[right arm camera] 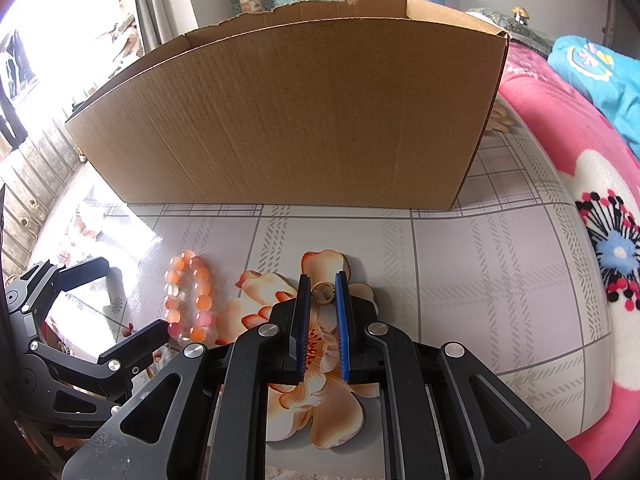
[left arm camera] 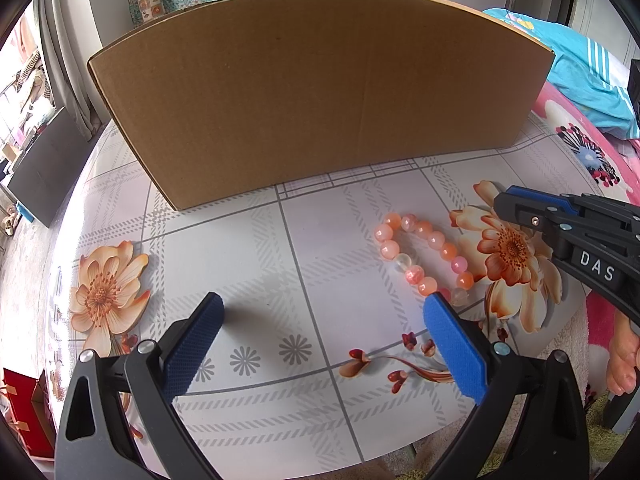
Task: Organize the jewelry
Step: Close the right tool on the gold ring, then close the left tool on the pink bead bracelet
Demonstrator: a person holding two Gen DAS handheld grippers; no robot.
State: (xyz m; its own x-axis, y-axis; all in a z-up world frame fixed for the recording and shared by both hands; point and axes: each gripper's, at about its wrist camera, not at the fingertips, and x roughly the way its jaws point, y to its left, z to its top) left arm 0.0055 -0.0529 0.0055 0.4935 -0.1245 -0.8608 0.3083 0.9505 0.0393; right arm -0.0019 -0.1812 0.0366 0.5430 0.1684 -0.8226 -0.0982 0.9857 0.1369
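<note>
Ring (right arm camera: 322,293), thin gold band, sits clamped between your right gripper's (right arm camera: 322,280) ribbed blue pads, over the tablecloth's (right arm camera: 480,280) printed flower. Left gripper (left arm camera: 324,308) spread wide, empty, w/ glossy round-bead bracelet (left arm camera: 424,258) just beyond.

Bright window (right arm camera: 24,40), grey curtain (right arm camera: 140,0), pink blanket (right arm camera: 560,128)

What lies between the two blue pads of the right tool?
A small gold metal ring, pinched near the tips of the right tool, above the flower-printed tablecloth. The right wrist view shows it.
</note>
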